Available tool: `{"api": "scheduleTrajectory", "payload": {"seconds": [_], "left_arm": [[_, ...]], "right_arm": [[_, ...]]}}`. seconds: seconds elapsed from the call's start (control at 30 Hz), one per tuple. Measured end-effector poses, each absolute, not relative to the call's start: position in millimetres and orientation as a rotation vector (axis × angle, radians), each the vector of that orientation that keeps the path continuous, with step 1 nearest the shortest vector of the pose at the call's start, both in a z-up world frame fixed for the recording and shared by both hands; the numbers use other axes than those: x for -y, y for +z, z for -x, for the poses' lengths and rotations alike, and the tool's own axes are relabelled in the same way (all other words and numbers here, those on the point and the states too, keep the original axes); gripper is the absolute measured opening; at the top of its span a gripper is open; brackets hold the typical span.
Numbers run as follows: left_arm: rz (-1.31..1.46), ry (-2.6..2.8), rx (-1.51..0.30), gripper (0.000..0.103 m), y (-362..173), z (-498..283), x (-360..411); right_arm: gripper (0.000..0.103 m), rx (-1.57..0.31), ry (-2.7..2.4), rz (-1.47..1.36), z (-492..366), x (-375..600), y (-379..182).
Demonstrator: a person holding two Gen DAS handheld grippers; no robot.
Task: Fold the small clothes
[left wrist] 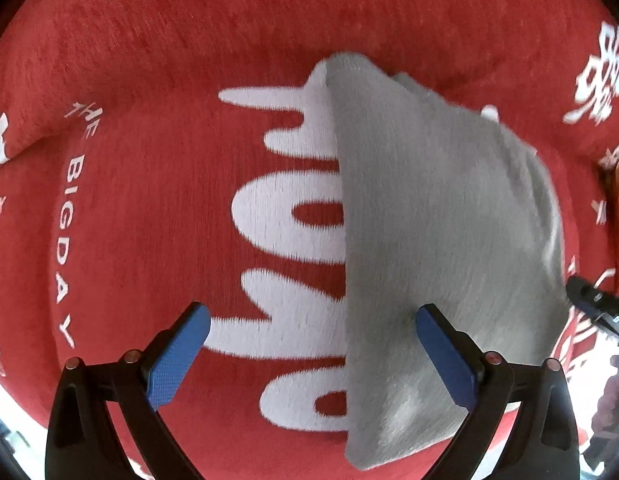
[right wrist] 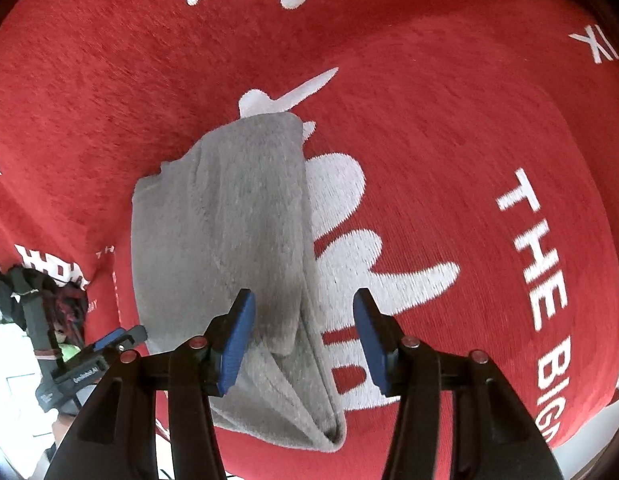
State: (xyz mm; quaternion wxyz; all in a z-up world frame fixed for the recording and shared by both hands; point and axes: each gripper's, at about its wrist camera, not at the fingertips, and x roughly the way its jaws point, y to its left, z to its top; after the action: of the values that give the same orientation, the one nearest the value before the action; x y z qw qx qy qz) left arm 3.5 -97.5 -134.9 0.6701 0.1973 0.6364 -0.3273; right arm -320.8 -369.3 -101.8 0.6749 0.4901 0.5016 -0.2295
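A small grey garment (left wrist: 433, 216) lies folded lengthwise on a red cloth with white lettering (left wrist: 157, 168). My left gripper (left wrist: 311, 350) is open above it, its right finger over the garment's near left part, holding nothing. In the right wrist view the same grey garment (right wrist: 229, 216) lies folded with a doubled near end. My right gripper (right wrist: 303, 340) is open, its jaws straddling the garment's right edge, holding nothing. The left gripper's tip (right wrist: 121, 338) shows at the left of the right wrist view.
The red cloth (right wrist: 449, 128) covers the whole work surface. The right gripper's tip (left wrist: 593, 300) shows at the right edge of the left wrist view. A dark bundle of straps and fabric (right wrist: 41, 304) sits beyond the cloth's left edge over a white floor.
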Motion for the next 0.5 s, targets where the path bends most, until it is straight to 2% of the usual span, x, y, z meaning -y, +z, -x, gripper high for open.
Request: {"api": "scheduleTrajectory", "payload": {"seconds": [0.2, 0.3, 0.5], "left_arm": [[-0.255, -0.807, -1.532, 0.103, -144.6, -36.4, 106.2], [-0.241, -0.849, -1.597, 0.103, -162.6, -39.3, 115.0], [-0.227, -0.977, -1.611, 0.103, -171.8, -25.8, 138.1]], "right_arm": [[0.055, -1.11, -0.445, -1.161, 318.8, 387.9, -119.4], [0.055, -1.091, -0.398, -1.21, 318.8, 397.9, -132.7], [0.057, -1.045, -0.16, -1.337, 305.8, 399.6, -157.9]]}}
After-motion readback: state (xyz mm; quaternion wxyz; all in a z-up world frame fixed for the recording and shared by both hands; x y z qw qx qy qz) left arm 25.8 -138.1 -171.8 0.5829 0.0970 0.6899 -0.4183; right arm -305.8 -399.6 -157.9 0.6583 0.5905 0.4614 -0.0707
